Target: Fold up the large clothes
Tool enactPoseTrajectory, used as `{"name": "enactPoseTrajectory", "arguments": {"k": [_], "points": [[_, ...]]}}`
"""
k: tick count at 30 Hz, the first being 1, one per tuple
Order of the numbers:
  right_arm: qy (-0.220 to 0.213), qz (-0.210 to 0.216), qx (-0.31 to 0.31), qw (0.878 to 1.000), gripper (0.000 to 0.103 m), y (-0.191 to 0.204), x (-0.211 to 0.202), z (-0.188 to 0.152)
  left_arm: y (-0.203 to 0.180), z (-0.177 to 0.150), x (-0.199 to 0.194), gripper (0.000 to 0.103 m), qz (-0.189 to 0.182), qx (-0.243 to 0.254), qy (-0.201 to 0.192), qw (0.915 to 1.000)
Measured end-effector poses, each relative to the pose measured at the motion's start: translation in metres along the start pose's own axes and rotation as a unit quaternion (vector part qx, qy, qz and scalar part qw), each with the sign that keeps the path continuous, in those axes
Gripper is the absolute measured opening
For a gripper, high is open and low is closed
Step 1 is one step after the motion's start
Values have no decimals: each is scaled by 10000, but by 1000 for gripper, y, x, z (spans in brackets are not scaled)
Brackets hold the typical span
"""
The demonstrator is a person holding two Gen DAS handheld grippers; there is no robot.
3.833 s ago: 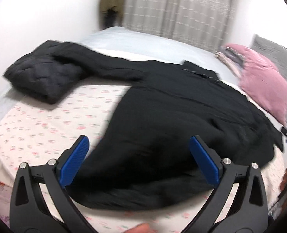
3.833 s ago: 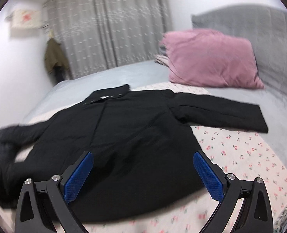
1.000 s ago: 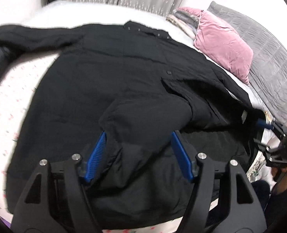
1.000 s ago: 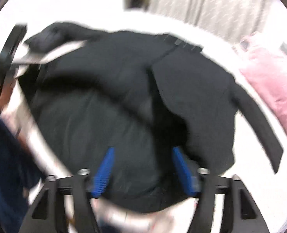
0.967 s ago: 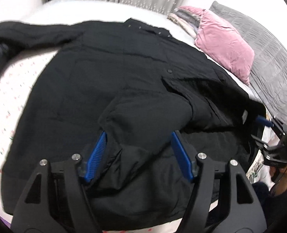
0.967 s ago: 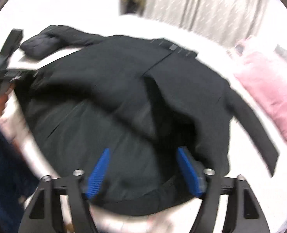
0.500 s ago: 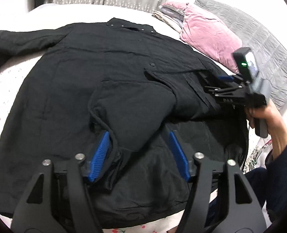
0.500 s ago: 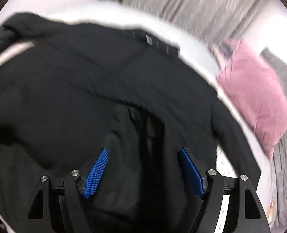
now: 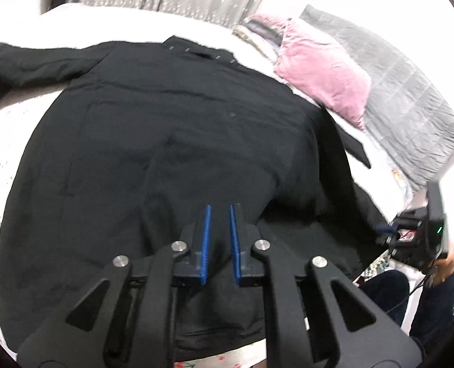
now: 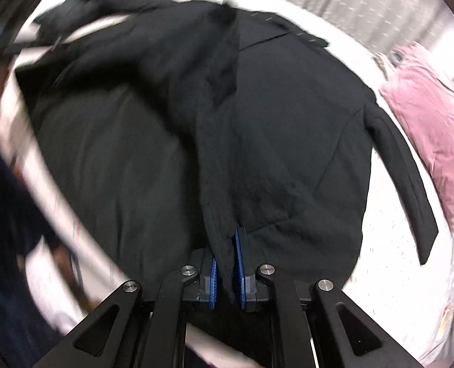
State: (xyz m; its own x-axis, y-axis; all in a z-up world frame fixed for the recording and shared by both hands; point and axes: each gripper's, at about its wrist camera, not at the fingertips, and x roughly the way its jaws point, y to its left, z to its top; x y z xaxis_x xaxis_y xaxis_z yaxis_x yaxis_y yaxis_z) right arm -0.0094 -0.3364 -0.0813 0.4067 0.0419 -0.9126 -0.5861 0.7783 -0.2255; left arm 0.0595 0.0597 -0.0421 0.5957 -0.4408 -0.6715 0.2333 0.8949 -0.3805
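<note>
Left gripper [image 9: 218, 233]: blue pads drawn close, a narrow gap between them pinching a fold of black coat [image 9: 165, 128]. Right gripper [image 10: 227, 263]: pads clamped on a ridge of the same coat (view blurred).

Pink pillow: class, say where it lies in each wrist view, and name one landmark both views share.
Left wrist view: pink pillow upper right, beside the grey quilt.
Right wrist view: pink pillow at the right edge.
Shared landmark: the black coat's collar.
</note>
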Motion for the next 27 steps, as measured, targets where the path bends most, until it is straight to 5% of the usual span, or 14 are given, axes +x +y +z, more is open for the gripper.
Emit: {"name": "enactPoseTrajectory", "arguments": {"k": [4, 7, 10, 14, 16, 19, 23, 27], "points": [[131, 125, -137, 9997, 20, -3, 4, -19, -8, 6, 0, 14, 18, 152, -98, 9998], [-603, 449, 5, 9972, 32, 12, -34, -16, -4, 6, 2, 41, 126, 53, -33, 9999], [-1473, 1254, 434, 9801, 67, 9, -64, -2, 5, 7, -4, 60, 325, -78, -186, 9993], [-2165, 2534, 782, 9396, 68, 11, -79, 15, 30, 11, -14, 70, 515, -497, -406, 9966], [-2257, 2655, 899, 9330, 74, 17, -78, 23, 42, 11, -7, 71, 439, -805, -292, 9954], [-1698, 2094, 1253, 9548, 75, 22, -39, 37, 55, 8, 24, 71, -67, -1248, 249, 9918], [-956, 2144, 2212, 9465, 75, 9, 23, 33, 57, -9, 46, 70, -1065, -1855, 507, 9755], [-917, 2103, 2811, 9318, 75, -13, 30, 21, -6, -27, 27, 70, -1892, -674, 556, 9780]]}}
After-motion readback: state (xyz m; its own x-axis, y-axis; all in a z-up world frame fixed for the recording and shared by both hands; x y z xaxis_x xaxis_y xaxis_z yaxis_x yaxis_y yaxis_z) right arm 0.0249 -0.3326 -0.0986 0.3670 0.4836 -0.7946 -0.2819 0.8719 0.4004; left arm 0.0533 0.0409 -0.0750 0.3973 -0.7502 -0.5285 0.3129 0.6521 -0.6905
